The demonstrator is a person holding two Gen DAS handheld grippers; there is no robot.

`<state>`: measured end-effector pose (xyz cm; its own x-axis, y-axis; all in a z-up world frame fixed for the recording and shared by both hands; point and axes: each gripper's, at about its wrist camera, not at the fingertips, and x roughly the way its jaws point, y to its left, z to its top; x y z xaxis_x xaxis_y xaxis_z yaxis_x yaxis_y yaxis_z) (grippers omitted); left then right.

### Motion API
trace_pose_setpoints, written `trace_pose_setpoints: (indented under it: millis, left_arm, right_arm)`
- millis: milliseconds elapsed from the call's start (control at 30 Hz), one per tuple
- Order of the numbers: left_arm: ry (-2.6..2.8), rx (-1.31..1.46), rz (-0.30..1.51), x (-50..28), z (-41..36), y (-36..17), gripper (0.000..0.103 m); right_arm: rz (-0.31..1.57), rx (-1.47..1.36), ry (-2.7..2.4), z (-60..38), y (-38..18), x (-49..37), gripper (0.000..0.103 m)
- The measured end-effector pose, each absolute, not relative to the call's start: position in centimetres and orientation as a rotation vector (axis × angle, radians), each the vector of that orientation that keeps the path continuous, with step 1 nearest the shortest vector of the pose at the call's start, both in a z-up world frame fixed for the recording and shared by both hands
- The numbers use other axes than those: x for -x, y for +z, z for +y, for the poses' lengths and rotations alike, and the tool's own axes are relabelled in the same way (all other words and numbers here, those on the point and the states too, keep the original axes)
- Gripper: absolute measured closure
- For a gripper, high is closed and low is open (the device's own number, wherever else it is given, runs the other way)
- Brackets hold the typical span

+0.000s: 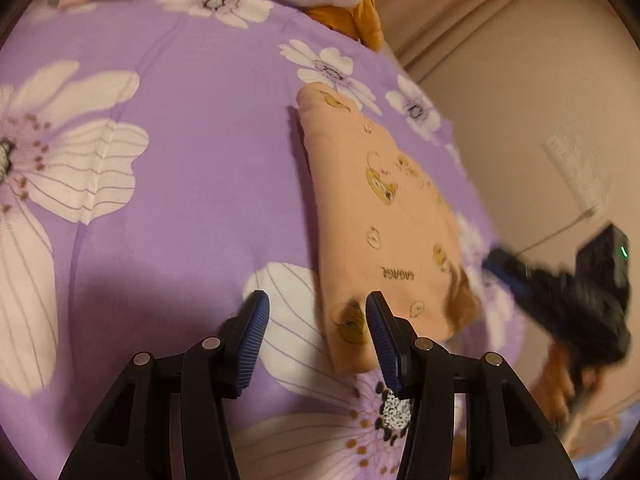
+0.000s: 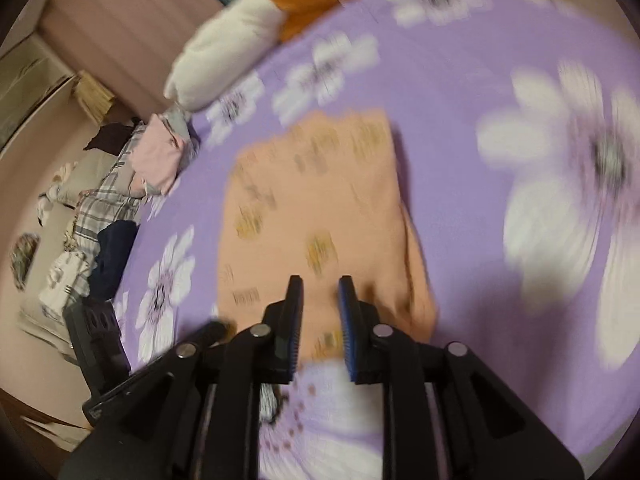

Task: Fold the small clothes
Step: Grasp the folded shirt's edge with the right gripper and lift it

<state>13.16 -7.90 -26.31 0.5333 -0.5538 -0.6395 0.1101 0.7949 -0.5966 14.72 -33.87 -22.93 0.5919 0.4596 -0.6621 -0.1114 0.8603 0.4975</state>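
Left gripper jaws apart, empty, right gripper jaws parted, folded peach garment just beyond both

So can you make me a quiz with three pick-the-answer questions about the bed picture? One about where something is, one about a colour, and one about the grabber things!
1. Where does the folded peach garment lie?
A. On the purple flowered bedsheet
B. On the floor
C. In a basket

2. What colour are the big flowers on the bedsheet?
A. Red
B. White
C. Green

3. How do the jaws of the left gripper stand?
A. Clamped on the garment
B. Clamped on a pillow
C. Apart, holding nothing

Answers:
1. A, the sheet shows all round the garment.
2. B, white petals with dark centres on purple.
3. C, there is a clear gap between the blue pads and no cloth is pinched. The right gripper is also apart, with nothing held.
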Motion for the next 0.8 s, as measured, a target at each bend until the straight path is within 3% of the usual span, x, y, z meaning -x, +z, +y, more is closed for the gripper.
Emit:
trace_pose_setpoints:
  millis: [100,267,400,500,533,567,667,733,800]
  left_arm:
    - [-0.476,0.563,0.895,-13.2,-7.1,-27.2,0.053]
    - [-0.446,0.394,0.87,-12.9,-9.2,-26.6,0.052]
    - [-0.443,0.382,0.861,-13.1,-9.5,-26.6,0.046]
    - [-0.432,0.413,0.887,-13.4,-9.4,-26.3,0.041]
    - [-0.413,0.421,0.908,-13.6,-9.5,-26.0,0.041]
    - [-0.387,0.442,0.941,-14.0,-9.4,-25.5,0.041]
    - [-0.448,0.57,0.946,-15.4,-8.8,-23.6,0.035]
    - [-0.532,0.648,0.922,-16.6,-8.4,-22.9,0.017]
    - [-0.637,0.69,0.975,-18.9,-8.7,-23.1,0.016]
  right_arm:
    - [0.842,-0.363,0.294,-33.5,-21.3,-18.9,0.067]
    - [1.06,-0.566,0.249,-35.5,-27.9,-26.1,0.069]
    - [0.859,-0.794,0.398,-39.0,-29.2,-22.7,0.065]
    - [0.812,-0.867,0.459,-41.5,-27.5,-20.9,0.043]
    - [0.766,-0.869,0.465,-42.1,-27.1,-20.0,0.024]
    - [0.728,-0.876,0.457,-42.9,-26.8,-18.9,0.012]
    - [0.768,-0.879,0.473,-43.6,-27.2,-18.3,0.011]
    - [0.8,-0.89,0.528,-43.5,-27.5,-18.9,0.011]
    - [0.893,-0.882,0.577,-42.3,-28.5,-19.7,0.011]
